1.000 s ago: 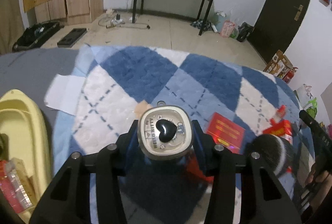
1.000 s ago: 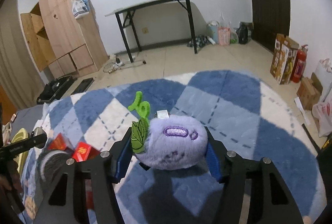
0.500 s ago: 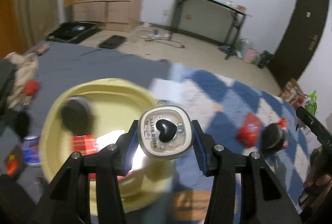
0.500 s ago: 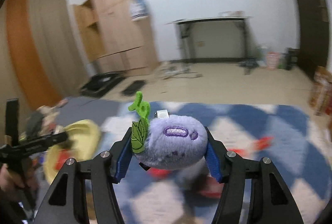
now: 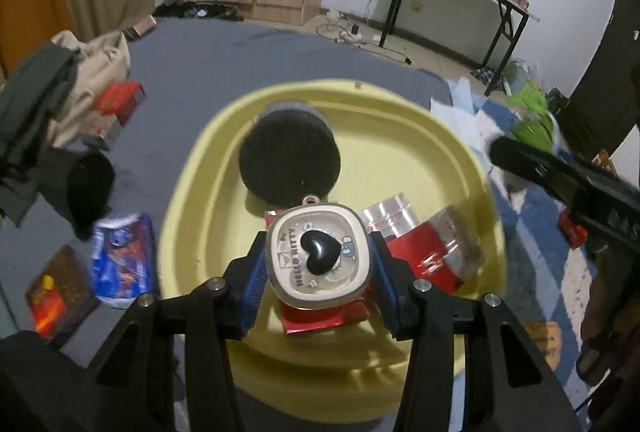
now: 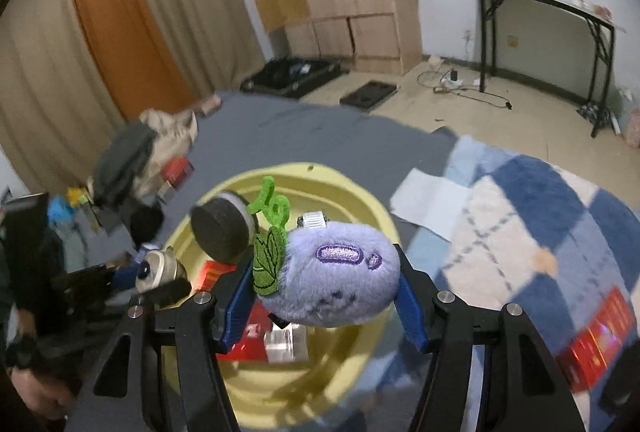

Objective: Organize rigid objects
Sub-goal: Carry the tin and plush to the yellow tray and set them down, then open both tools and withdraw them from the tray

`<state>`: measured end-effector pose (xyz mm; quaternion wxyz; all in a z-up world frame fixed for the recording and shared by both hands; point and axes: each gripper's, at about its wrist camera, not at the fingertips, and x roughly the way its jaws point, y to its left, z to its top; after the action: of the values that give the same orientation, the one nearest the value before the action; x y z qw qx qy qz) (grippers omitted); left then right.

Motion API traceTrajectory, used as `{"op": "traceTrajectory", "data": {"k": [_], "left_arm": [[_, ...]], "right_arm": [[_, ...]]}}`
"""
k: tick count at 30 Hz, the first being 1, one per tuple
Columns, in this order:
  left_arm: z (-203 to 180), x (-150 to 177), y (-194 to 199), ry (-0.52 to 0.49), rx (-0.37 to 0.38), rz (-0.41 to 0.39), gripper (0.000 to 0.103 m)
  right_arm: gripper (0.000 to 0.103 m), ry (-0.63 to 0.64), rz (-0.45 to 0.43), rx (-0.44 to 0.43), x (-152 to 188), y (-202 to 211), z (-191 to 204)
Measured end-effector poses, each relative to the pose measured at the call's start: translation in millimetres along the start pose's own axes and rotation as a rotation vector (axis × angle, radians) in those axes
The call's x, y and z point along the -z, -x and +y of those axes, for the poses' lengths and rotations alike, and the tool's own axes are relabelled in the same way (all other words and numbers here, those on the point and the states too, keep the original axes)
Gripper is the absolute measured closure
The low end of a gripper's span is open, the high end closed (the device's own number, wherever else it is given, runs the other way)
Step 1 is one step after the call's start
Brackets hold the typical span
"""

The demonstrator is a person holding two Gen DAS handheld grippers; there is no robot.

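Observation:
My left gripper (image 5: 318, 264) is shut on a square cream keychain case (image 5: 318, 258) with a black heart, held over the yellow basin (image 5: 456, 156). In the basin lie a round black puff (image 5: 290, 156) and red and silver boxes (image 5: 424, 252). My right gripper (image 6: 326, 286) is shut on a purple plush toy (image 6: 334, 278) with a green leaf, held above the same basin (image 6: 360, 192). The left gripper with its case also shows in the right wrist view (image 6: 158, 268), at the basin's left edge.
The basin sits on a grey sheet (image 5: 208, 72). Left of it lie a blue packet (image 5: 122, 264), a dark red box (image 5: 56, 292), a red box (image 5: 120, 100) and piled clothes (image 5: 48, 92). A blue checked blanket (image 6: 540, 232) with a red box (image 6: 596, 336) lies to the right.
Both grippers have swung left from over the checked blanket to above the yellow basin, each still holding its object.

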<state>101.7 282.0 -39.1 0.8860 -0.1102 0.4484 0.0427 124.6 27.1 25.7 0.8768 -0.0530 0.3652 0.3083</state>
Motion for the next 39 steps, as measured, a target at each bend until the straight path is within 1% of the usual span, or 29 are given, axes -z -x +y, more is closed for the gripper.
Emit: {"op": "traceTrajectory", "data": {"k": [1,3,4,5,7,9,13,14,15,16,17,18,19,20,22,24,28,31,33,35,37,39], "left_arm": [[2,2,-8,0.009,-0.007,0.01,0.053],[6,5,-18,0.035,0.016,0.018,0.053],[7,6,-22,0.047,0.021,0.018,0.053],[6,8,-25,0.046,0.019,0.015,0.053],[3,10,-24,0.036,0.014,-0.011,0.053],[4,9,-23,0.045,0.021,-0.02,0.053],[5,7,-23,0.064,0.036,-0.027,0.053],[5,7,-22,0.065,0.04,-0.029,0.052],[5,8,-20,0.067,0.042,-0.033,0.049],[6,8,-16,0.075,0.045,-0.044,0.041],[7,9,-11,0.082,0.052,-0.056,0.035],[7,9,-5,0.092,0.056,-0.077,0.023],[8,9,0,0.096,0.045,-0.093,0.02],[6,8,7,0.093,0.031,-0.108,0.02],[1,4,21,0.078,0.031,-0.113,0.018],[-11,-3,41,0.045,0.009,-0.137,0.011],[-46,-13,90,-0.005,0.028,-0.212,0.001],[-88,-19,126,-0.04,0.103,-0.242,0.0],[-122,-17,147,-0.067,0.164,-0.249,0.0],[-153,-9,162,-0.095,0.22,-0.239,0.0],[-187,5,174,-0.134,0.273,-0.221,0.0],[-213,20,181,-0.181,0.289,-0.208,0.0]], "right_arm": [[0.042,0.007,0.011,-0.002,-2,-12,2],[0.042,0.024,0.034,0.001,-11,-34,5],[0.042,0.042,0.049,0.021,-11,-45,5],[0.042,0.048,0.058,0.037,-21,-60,-3],[0.042,0.034,0.07,0.041,-24,-73,-7],[0.042,0.021,0.089,0.049,-26,-84,-6],[0.038,0.068,0.107,0.076,-23,-103,4],[0.032,0.081,0.102,0.084,-24,-103,6],[0.028,0.096,0.094,0.091,-25,-100,9],[0.019,0.103,0.083,0.079,-26,-96,12],[0.006,0.105,0.07,0.077,-25,-90,15],[0.001,0.108,0.049,0.088,-26,-81,18],[0.0,0.104,0.021,0.091,-27,-70,18],[0.0,0.093,0.003,0.088,-28,-61,17],[0.0,0.064,-0.044,0.107,-31,-34,12],[0.0,0.036,-0.1,0.132,-30,-1,4],[0.0,-0.043,-0.171,0.172,-17,78,-27],[0.0,-0.084,-0.201,0.221,12,144,-53],[0.0,-0.1,-0.207,0.265,38,187,-71],[0.0,-0.101,-0.213,0.302,67,229,-87],[0.0,-0.112,-0.21,0.34,97,270,-104],[0.0,-0.141,-0.199,0.351,123,307,-120]]}}
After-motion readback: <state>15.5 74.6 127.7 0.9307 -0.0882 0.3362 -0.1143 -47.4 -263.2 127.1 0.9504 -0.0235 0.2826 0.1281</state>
